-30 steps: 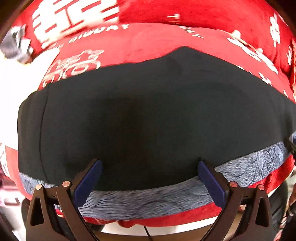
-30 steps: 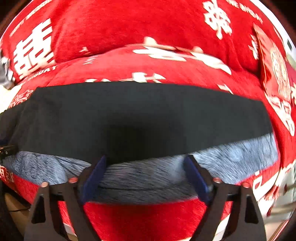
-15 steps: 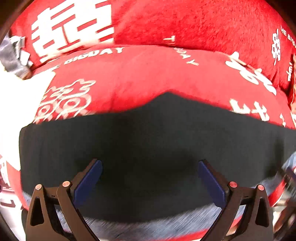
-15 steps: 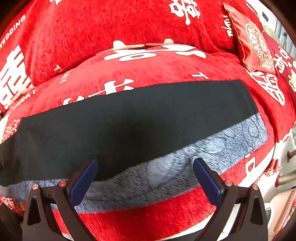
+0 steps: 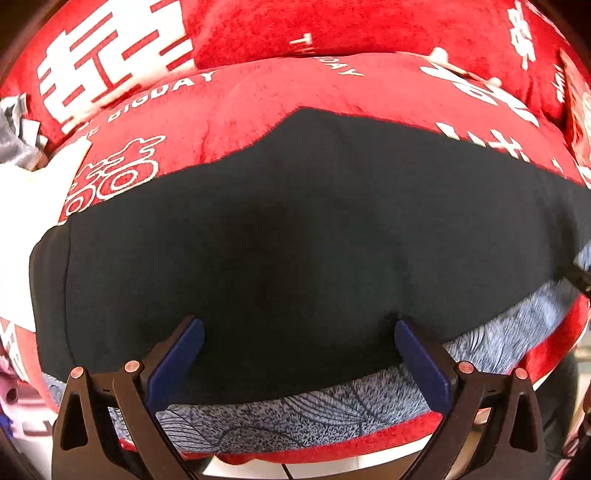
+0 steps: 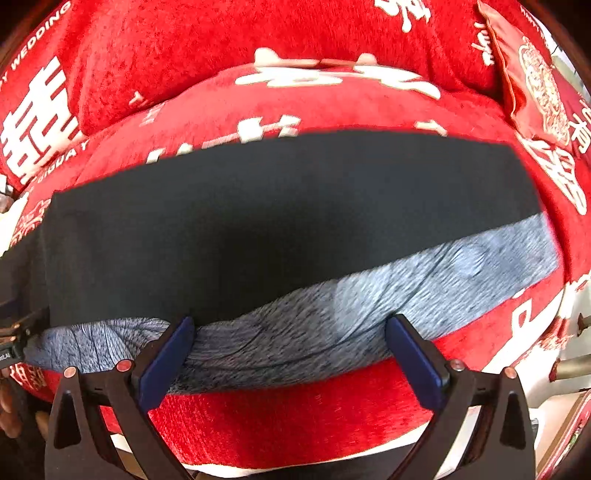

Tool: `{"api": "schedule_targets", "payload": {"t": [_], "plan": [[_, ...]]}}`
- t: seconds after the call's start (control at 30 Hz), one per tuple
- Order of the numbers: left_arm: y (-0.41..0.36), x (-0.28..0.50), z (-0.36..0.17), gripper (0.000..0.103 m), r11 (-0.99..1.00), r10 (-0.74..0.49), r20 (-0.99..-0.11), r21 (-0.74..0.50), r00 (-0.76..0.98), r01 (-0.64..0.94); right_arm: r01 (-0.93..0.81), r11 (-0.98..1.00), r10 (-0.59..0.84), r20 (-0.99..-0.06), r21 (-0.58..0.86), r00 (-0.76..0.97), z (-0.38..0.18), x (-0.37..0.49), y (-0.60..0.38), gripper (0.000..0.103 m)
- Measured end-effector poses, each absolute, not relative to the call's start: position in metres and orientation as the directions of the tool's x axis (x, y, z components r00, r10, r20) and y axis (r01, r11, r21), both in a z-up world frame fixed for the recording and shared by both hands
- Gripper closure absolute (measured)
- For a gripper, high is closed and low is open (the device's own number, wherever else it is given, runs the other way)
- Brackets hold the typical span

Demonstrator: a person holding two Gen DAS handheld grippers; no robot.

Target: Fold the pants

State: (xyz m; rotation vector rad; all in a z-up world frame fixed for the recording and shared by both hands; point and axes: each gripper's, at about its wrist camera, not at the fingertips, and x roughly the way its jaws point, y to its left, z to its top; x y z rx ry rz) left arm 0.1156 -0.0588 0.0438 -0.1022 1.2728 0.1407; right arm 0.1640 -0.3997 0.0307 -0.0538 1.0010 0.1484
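Black pants (image 5: 295,240) with a grey patterned side panel (image 5: 332,413) lie flat across a red sofa seat. The right wrist view shows the same pants (image 6: 258,221) as a long dark band, the grey panel (image 6: 424,288) along their near edge. My left gripper (image 5: 299,358) hovers open over the near part of the black cloth, with nothing between its blue pads. Just as wide open, my right gripper (image 6: 288,354) hangs over the grey panel at the seat's front. The other gripper's tip peeks in at the right edge of the left view.
The red sofa cover (image 6: 295,417) carries white lettering, and a back cushion (image 5: 332,33) rises behind the seat. A red printed pillow (image 6: 535,81) rests at the far right. White cloth (image 5: 22,206) lies to the left of the pants.
Both cameras shifted: the left view pulled back and the grey panel shows along the near edge again. The right view slid so its fingers sit over the grey panel. Both stayed open.
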Motion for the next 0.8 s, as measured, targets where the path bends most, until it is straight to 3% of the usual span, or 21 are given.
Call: {"api": "schedule_targets", "payload": {"t": [0.17,0.27,0.37,0.5,0.8], "plan": [[-0.057,0.153,0.057,0.000,0.968,0.038,-0.946,-0.044,0.321,-0.245,-0.058,0.997,0.078,-0.836,0.055,0.544,0.045,0.196,-0.421,0.000],[-0.064,0.179,0.050,0.000,0.950,0.019,-0.956,-0.073,0.291,-0.303,-0.101,0.994,0.086,-0.849,0.038,0.522,0.042,0.209,-0.394,0.000],[-0.073,0.198,0.031,0.000,0.952,0.062,-0.968,-0.015,0.241,-0.304,-0.164,0.986,0.082,-0.856,-0.003,0.510,0.034,0.217,-0.353,0.000],[-0.072,0.185,0.031,0.000,0.959,0.045,-0.956,-0.040,0.290,-0.281,-0.224,0.973,0.073,-0.867,-0.045,0.493,0.016,0.221,-0.317,0.000],[-0.064,0.123,0.032,0.000,0.980,0.011,-0.958,-0.047,0.286,-0.195,-0.310,0.950,0.133,-0.839,-0.045,0.528,0.009,0.176,-0.343,0.000]]}}
